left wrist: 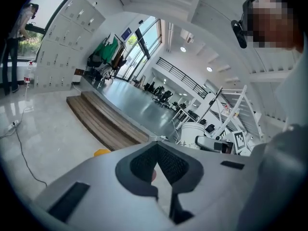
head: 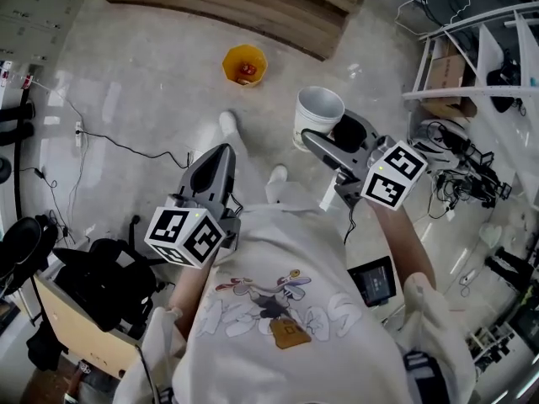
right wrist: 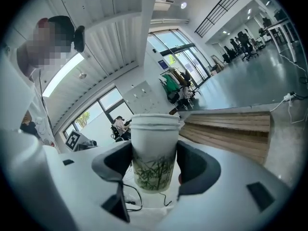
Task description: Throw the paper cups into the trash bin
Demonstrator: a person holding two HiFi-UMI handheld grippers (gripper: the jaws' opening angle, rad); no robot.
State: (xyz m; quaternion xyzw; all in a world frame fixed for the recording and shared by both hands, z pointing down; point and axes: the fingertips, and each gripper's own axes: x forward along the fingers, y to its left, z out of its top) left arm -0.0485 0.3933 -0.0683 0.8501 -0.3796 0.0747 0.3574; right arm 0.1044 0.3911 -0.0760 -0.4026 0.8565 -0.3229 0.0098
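Note:
A white paper cup (head: pixel 317 112) with a green bamboo print (right wrist: pixel 153 153) stands upright between the jaws of my right gripper (head: pixel 328 133), which is shut on it. The cup (left wrist: pixel 192 131) and that gripper also show in the left gripper view. On the floor ahead stands a small orange trash bin (head: pixel 244 64) with something red inside; only its rim (left wrist: pixel 101 152) peeks over the left gripper's body. My left gripper (head: pixel 222 151) hangs lower at the left, jaws pressed together and empty (left wrist: pixel 156 163). The cup is nearer to me than the bin and to its right.
A low wooden platform (head: pixel 236 7) lies beyond the bin. White metal shelving (head: pixel 472 57) and tangled gear stand at the right. Cables (head: pixel 118 146) run over the floor on the left. A black bag (head: pixel 109 280) sits at the lower left, a small screen (head: pixel 375 280) by my right arm.

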